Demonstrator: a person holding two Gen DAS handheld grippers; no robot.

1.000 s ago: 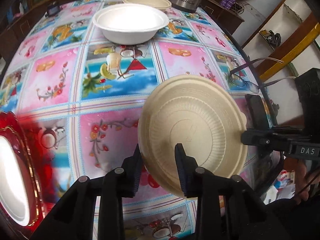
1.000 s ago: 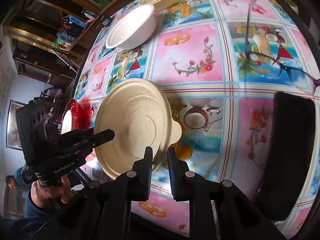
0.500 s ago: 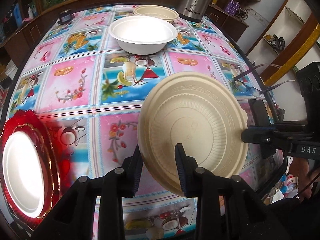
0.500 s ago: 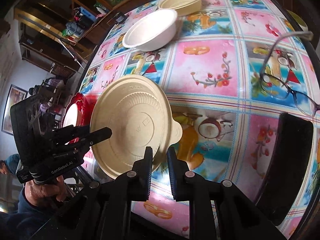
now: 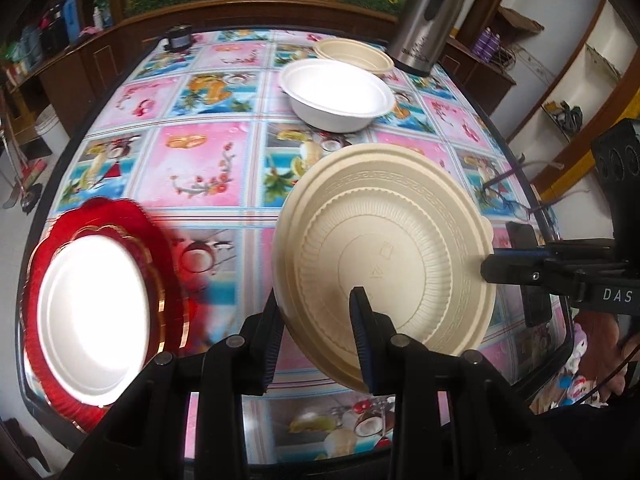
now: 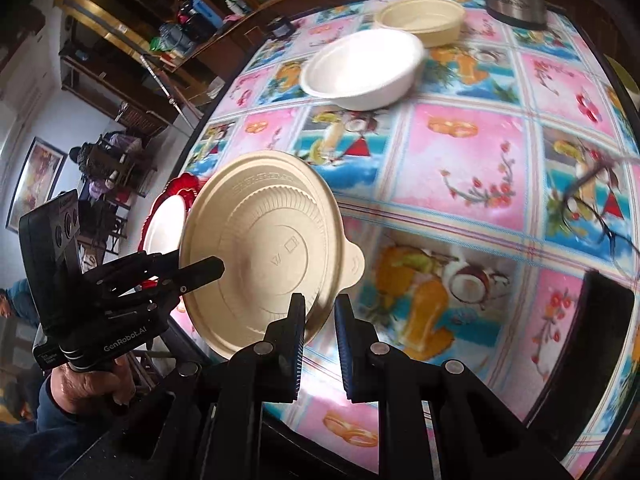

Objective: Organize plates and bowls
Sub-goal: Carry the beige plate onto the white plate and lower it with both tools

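While beige plate point(image 5: 384, 240) is held tilted above tablecloth point(image 5: 212, 168), more of red plate point(image 5: 100, 308) with white plate point(image 5: 94, 312) on it is seen at left than 1.0 s ago. Beige plate's near rim is pinched by left gripper point(image 5: 316, 340); its opposite rim is pinched by right gripper point(image 6: 320, 332). White bowl point(image 5: 338, 94) and beige bowl point(image 5: 354, 54) are seen farther back. Glasses point(image 6: 592, 208) are shown clearly only in right wrist view.

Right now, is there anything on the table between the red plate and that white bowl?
Nothing: in the left wrist view only bare patterned tablecloth lies between the red plate and the white bowl.
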